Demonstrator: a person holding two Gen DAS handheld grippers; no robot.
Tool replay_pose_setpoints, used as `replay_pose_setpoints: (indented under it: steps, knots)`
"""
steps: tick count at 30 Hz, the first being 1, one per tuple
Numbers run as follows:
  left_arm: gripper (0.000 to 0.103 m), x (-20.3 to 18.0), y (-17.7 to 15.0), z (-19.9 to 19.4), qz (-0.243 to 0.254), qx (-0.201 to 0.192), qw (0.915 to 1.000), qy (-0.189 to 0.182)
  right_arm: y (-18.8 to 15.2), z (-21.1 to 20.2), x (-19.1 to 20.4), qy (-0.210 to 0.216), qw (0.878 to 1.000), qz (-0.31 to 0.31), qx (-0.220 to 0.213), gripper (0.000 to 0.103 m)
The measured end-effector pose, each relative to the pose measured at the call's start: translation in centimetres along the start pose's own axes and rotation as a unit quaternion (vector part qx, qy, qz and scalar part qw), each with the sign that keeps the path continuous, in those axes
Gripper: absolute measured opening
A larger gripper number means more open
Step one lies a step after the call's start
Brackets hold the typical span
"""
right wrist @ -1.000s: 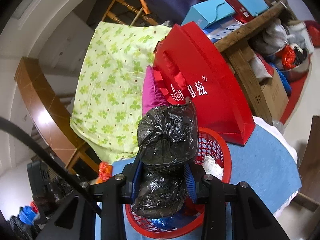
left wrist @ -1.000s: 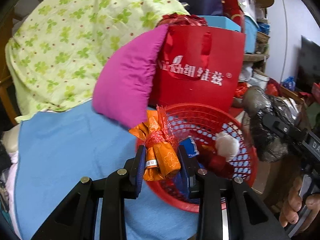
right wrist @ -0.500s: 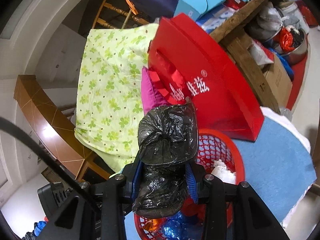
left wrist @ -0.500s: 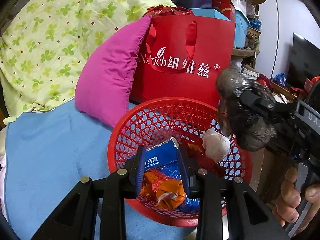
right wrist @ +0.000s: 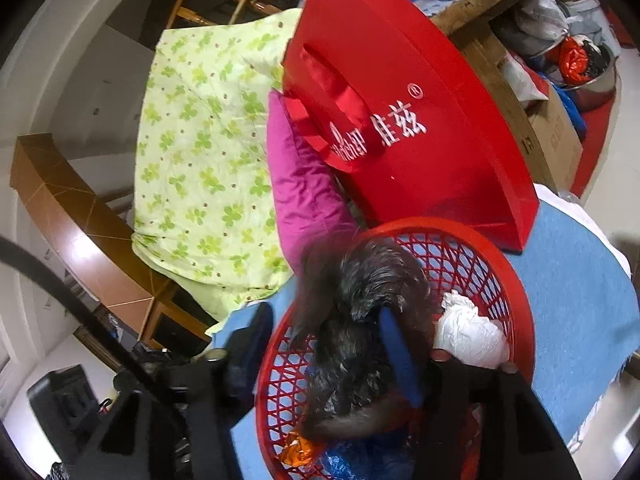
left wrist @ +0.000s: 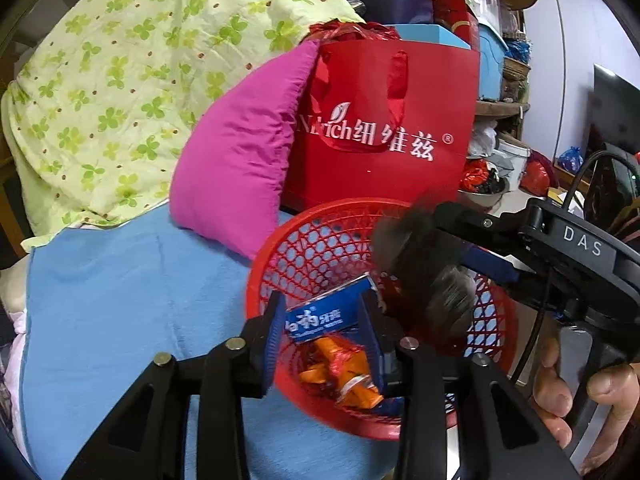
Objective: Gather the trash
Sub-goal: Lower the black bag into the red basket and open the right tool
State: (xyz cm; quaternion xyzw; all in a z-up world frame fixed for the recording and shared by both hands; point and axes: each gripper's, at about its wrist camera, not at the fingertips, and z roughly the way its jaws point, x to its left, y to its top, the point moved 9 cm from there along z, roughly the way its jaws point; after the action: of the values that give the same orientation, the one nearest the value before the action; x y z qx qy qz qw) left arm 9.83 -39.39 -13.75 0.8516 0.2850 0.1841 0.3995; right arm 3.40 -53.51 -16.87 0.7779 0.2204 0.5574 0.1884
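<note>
Black trash bag point(right wrist: 360, 328), knotted and blurred, hangs with its long axis running down into the red mesh basket point(right wrist: 516, 280), between the fingers of the right gripper point(right wrist: 324, 344). These jaws have just been opening; they stand wide, and whether the blue pad still touches the bag I cannot tell. The left gripper point(left wrist: 324, 336) has also just been opening and holds nothing; below it lie an orange wrapper point(left wrist: 348, 372) and a blue box point(left wrist: 320, 316) with Chinese print. A white paper wad point(right wrist: 468, 332) lies near the basket's rim. Behind stands a red paper bag point(left wrist: 384, 128) reading "Nirich". The basket sits at the blue cloth's point(left wrist: 112, 312) edge.
</note>
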Motion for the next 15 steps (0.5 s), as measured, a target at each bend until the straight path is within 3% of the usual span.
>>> replay_pose_setpoints:
  steps: [1, 7, 12, 15]
  knots:
    - [0.052, 0.3, 0.0, -0.2, -0.002, -0.002, 1.0, 0.004, -0.1, 0.1, -0.1, -0.003, 1.0, 0.0, 0.001, 0.065]
    - [0.068, 2.3, -0.5, -1.6, -0.009, -0.009, 0.9993, 0.035, -0.5, 0.3, 0.1, -0.02, 1.0, -0.024, 0.001, 0.065]
    - [0.079, 3.8, -1.1, -3.0, -0.024, -0.011, 0.9986, 0.045, -0.5, -0.4, 0.8, -0.051, 0.996, -0.072, -0.025, 0.065]
    - [0.08, 4.7, -1.8, -3.8, -0.031, -0.009, 0.9982, 0.051, -0.3, -1.2, 1.2, -0.061, 0.993, -0.094, -0.044, 0.065]
